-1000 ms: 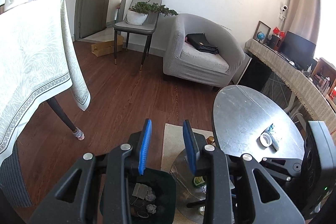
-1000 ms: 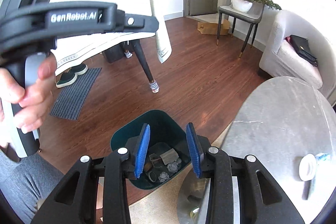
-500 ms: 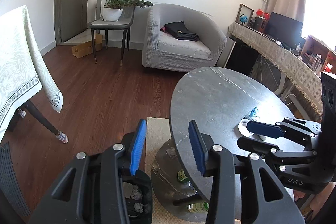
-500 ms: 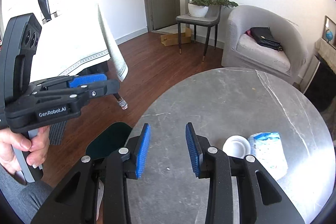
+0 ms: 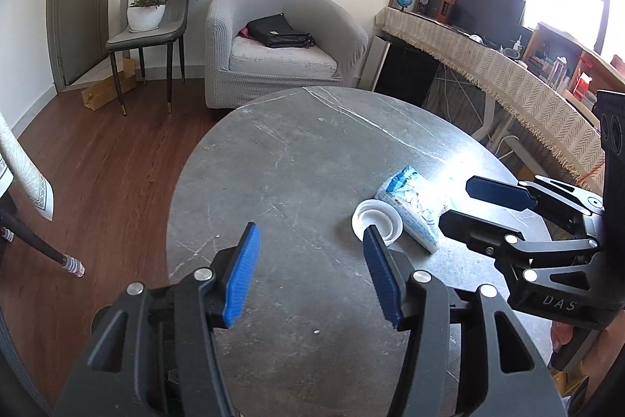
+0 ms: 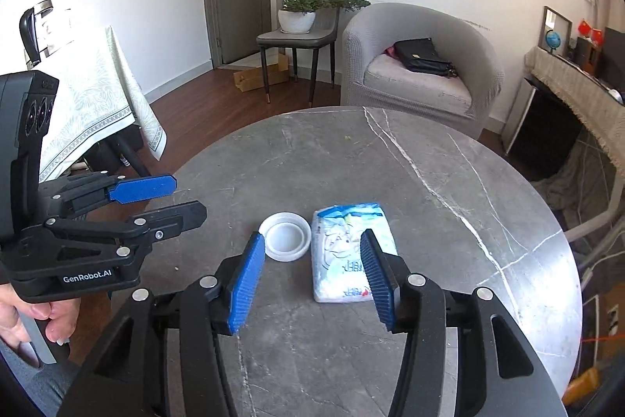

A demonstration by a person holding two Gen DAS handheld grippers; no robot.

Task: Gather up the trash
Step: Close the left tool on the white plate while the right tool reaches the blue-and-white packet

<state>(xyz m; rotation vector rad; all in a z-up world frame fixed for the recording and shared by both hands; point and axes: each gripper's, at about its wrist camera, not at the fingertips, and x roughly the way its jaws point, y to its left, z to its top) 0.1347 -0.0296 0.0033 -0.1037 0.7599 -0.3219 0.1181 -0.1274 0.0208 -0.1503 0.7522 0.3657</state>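
1. A white and blue plastic packet [image 6: 349, 252] lies flat on the round grey marble table [image 6: 449, 182], toward the near right part of the top and well in from its edge.
2. A white round lid [image 6: 286, 236] sits just beside the packet on its left; whether the two touch cannot be told.
3. The right gripper [image 6: 310, 276] hangs over the near edge of the table with its blue-padded jaws spread wide and nothing between them; in the right wrist view the right pad overlaps the packet and the left pad sits beside the lid.
4. The left gripper [image 5: 310, 278] is over the near left part of the table, jaws equally wide apart and holding nothing; the lid [image 5: 377, 226] and packet [image 5: 412, 208] lie beyond its right pad.
5. Past the far edge of the table stand a grey armchair [image 6: 422, 65] with a black bag [image 6: 424, 55] on its seat, and a chair [image 6: 300, 30] carrying a potted plant [image 6: 308, 8].
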